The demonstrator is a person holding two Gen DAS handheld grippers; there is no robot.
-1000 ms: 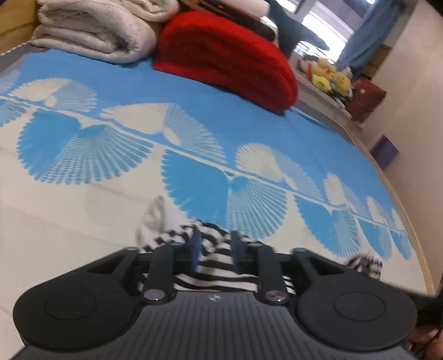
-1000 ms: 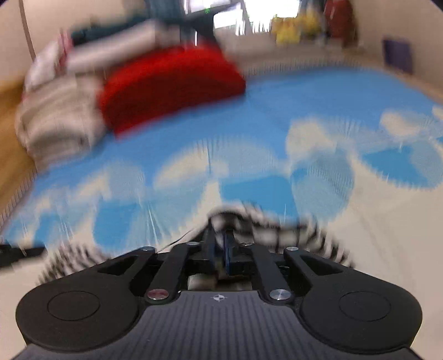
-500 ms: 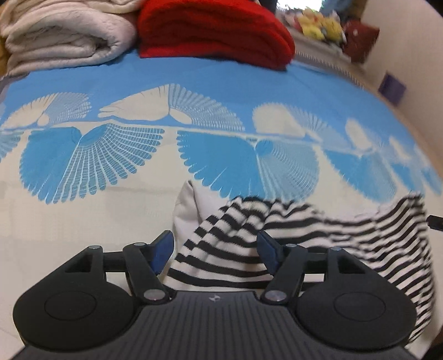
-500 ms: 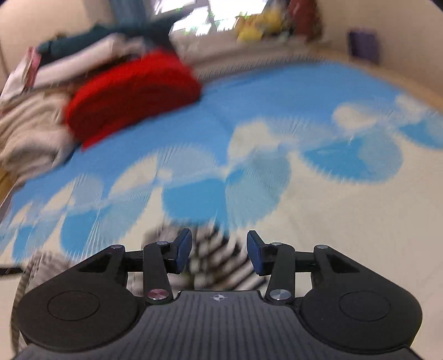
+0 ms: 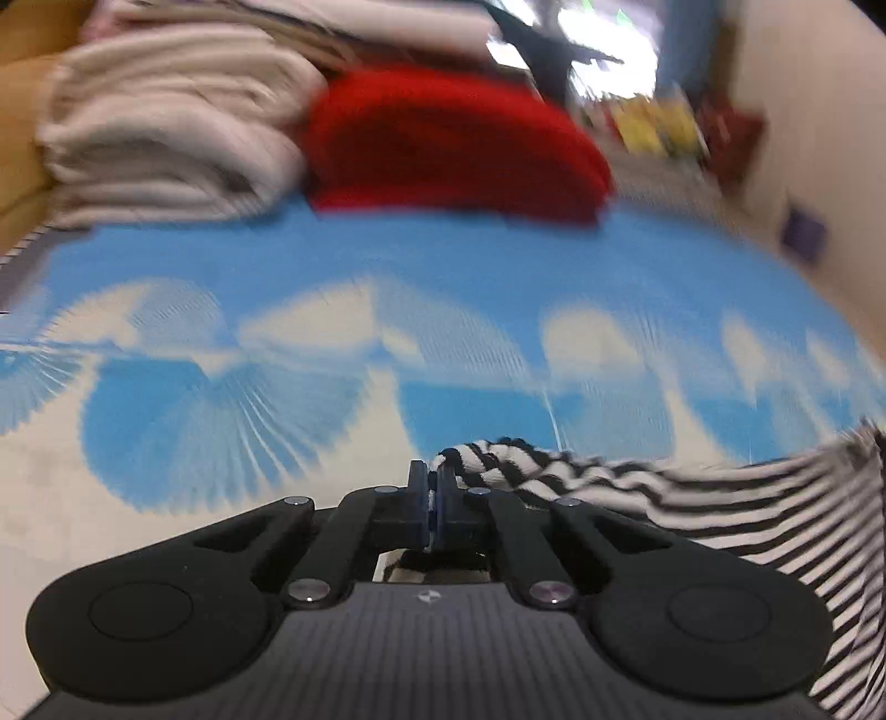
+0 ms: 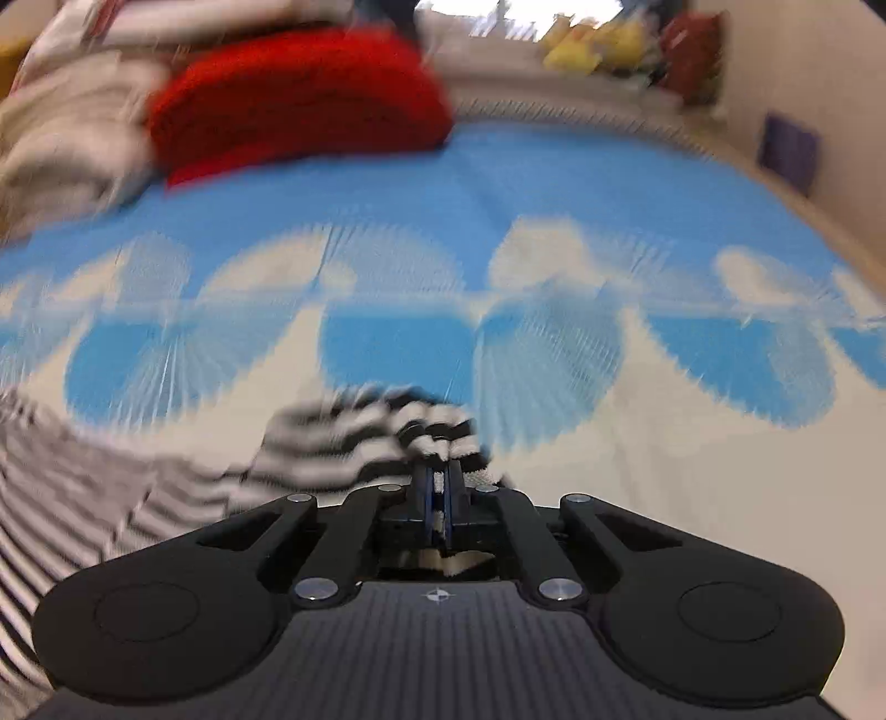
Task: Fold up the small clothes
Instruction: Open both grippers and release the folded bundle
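A black-and-white striped garment (image 5: pixel 692 498) lies on the blue-and-cream patterned bed cover (image 5: pixel 387 277). In the left wrist view my left gripper (image 5: pixel 433 481) is shut on the garment's left corner, and the cloth runs off to the right. In the right wrist view the same striped garment (image 6: pixel 343 437) spreads to the left, and my right gripper (image 6: pixel 439 472) is shut on its right corner, with a strip of cloth pinched between the pads. Both views are blurred by motion.
A folded red blanket (image 5: pixel 454 144) and a stack of cream blankets (image 5: pixel 166 133) sit at the far edge of the bed. Yellow and red soft toys (image 6: pixel 609 39) stand by the window. A wall (image 6: pixel 803 83) runs along the right side.
Half a second ago both grippers stood open over the striped garment. Both have closed on its corners, and both views have shifted.
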